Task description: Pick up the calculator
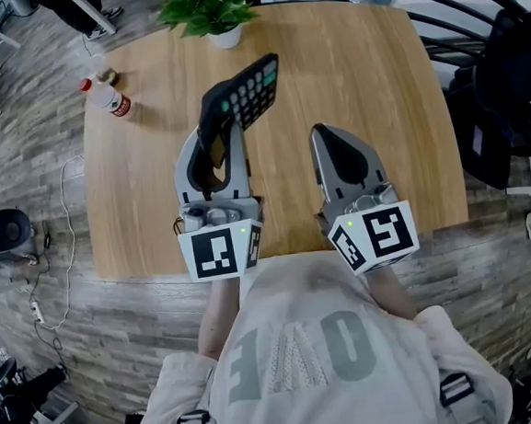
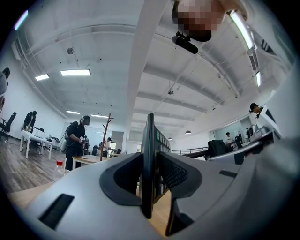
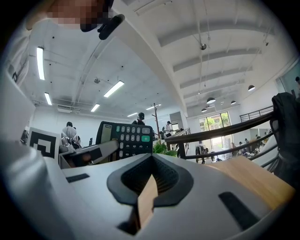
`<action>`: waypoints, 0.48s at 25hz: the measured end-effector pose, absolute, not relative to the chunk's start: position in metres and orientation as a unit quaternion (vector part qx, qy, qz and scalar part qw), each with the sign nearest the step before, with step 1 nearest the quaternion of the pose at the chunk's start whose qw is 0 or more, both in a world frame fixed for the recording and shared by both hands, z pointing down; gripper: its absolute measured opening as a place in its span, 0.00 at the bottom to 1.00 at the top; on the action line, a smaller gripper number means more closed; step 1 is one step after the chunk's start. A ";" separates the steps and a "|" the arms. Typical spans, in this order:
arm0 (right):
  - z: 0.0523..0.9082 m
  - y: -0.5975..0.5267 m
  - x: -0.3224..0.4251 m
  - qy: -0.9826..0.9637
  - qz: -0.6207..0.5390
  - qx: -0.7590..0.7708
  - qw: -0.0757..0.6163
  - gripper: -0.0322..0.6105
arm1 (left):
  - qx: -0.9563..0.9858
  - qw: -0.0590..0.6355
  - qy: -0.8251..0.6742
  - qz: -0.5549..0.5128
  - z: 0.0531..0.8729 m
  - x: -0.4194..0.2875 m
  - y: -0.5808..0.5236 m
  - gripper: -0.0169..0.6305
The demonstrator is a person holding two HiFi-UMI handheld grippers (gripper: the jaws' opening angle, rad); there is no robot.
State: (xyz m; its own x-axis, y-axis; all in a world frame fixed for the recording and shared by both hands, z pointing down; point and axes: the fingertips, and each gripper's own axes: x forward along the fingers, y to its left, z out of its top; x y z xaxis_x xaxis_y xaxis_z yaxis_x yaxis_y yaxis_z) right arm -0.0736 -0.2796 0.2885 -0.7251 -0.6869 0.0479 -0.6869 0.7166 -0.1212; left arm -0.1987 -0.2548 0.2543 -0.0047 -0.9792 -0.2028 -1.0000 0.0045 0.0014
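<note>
My left gripper [image 1: 218, 109] is shut on the black calculator [image 1: 250, 88] and holds it tilted up off the wooden table [image 1: 376, 104], keys facing right. In the left gripper view the calculator [image 2: 149, 154] stands edge-on, pinched between the two dark pads [image 2: 176, 173]. My right gripper [image 1: 323, 135] hovers over the table to the right of it, jaws together with nothing in them. From the right gripper view the calculator's keypad [image 3: 129, 138] shows beyond the shut jaws, at the left.
A potted plant [image 1: 211, 13] stands at the table's far edge. A small bottle with a red cap [image 1: 108, 96] lies near the far left corner. A dark jacket on a chair [image 1: 505, 93] is right of the table. Wooden floor surrounds it.
</note>
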 end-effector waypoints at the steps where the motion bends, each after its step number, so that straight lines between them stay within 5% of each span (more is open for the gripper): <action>1: 0.289 -0.280 -0.072 0.925 -0.064 -0.374 -0.001 0.08 | -0.702 0.074 0.705 0.071 0.253 -0.198 -0.254 0.22; 12: 0.288 -0.279 -0.066 0.922 -0.048 -0.384 -0.013 0.08 | -0.700 0.101 0.703 0.066 0.238 -0.194 -0.249 0.22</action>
